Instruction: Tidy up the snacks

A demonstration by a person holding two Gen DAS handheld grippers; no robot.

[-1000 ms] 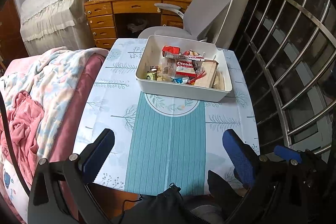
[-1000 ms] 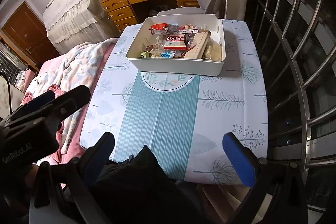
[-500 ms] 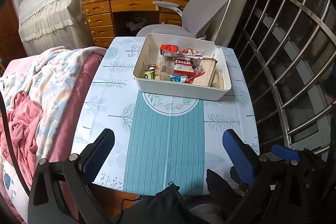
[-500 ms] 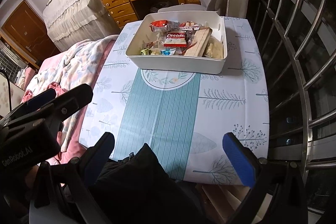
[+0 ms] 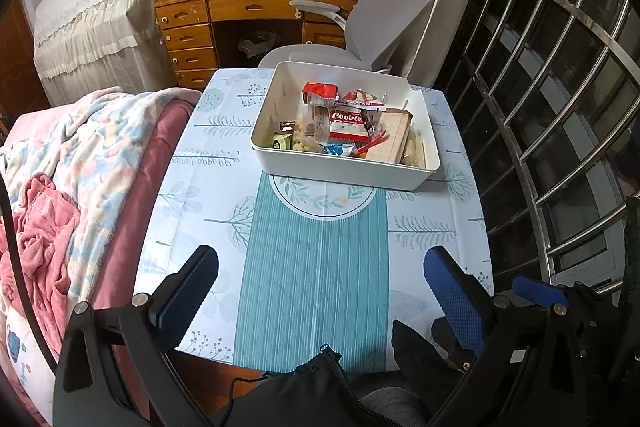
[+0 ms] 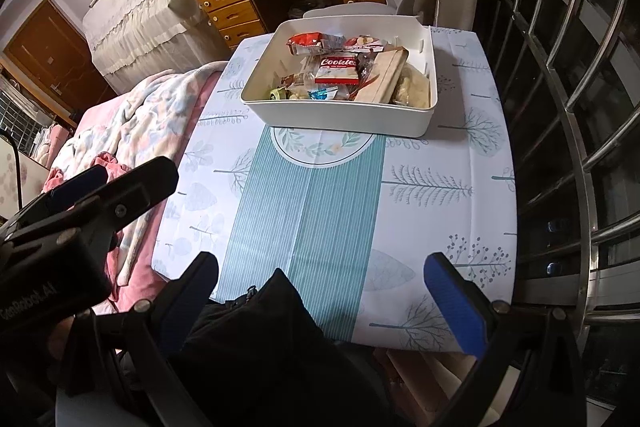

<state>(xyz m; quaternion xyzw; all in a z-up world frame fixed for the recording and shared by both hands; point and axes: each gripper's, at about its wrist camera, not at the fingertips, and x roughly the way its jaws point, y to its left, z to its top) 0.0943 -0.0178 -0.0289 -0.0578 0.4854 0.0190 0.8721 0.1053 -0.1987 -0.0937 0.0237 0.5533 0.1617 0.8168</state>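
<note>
White rectangular plastic bin sits at far end of the table w/ the tree-print tablecloth, its near wall overlapping the round leaf-wreath motif at the top of the teal striped centre panel. Bin is full of mixed snacks, piled loose, not sorted. On top, mid-bin: red-and-white "Cookies" packet, lying flat, label up. Behind it, toward bin's far wall: red foil pouch. Right of the cookie packet: flat brown kraft-paper pack, tilted. Near-left corner of bin: small green-wrapped item, plus a pale lumpy bag of bits; blue wrapper against near wall. Right wall of bin: clear bag w/ pale yellowish contents.

Left gripper and right gripper both hover at the table edge well apart from the bin, blue pads spread wide, jaws released, nothing between them. Grey office chair stands just beyond the bin.
</note>
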